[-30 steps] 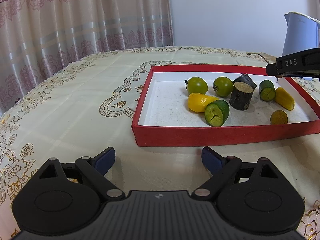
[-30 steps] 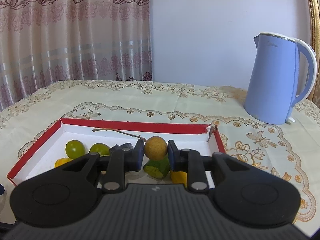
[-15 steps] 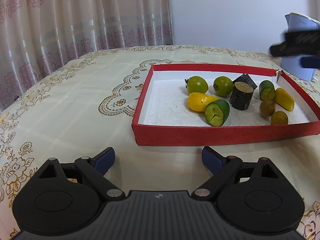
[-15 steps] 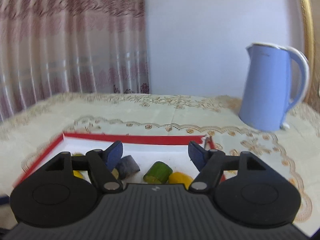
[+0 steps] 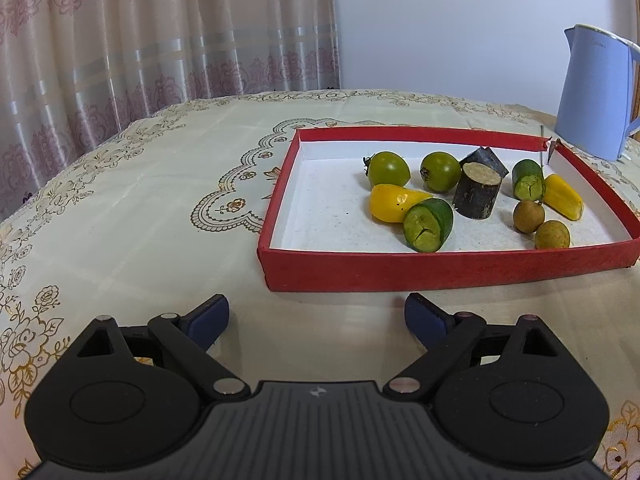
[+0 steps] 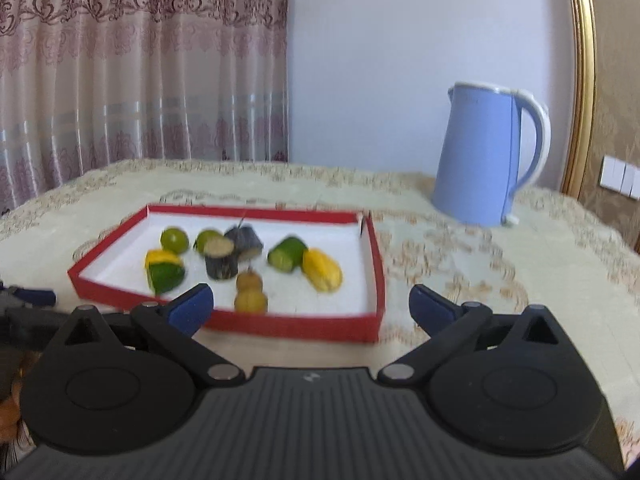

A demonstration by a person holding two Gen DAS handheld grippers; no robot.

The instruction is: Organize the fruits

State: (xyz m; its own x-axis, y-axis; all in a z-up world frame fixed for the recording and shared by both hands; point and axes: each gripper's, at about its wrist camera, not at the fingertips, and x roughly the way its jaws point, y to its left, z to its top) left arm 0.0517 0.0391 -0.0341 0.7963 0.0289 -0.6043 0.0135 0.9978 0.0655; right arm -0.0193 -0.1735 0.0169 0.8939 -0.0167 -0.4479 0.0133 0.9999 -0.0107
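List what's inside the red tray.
In the red tray: two green tomatoes, two yellow pieces, two green cut pieces, two brown round fruits, and dark stubs; their undersides are hidden.

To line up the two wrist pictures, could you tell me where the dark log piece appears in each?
Left wrist: the dark log piece stands right of centre, mid-tray, just right of a green tomato.
Right wrist: the dark log piece sits left of centre, in the tray's middle, blurred.
Shared landmark: the blue kettle, beyond the red tray's far right corner in both.
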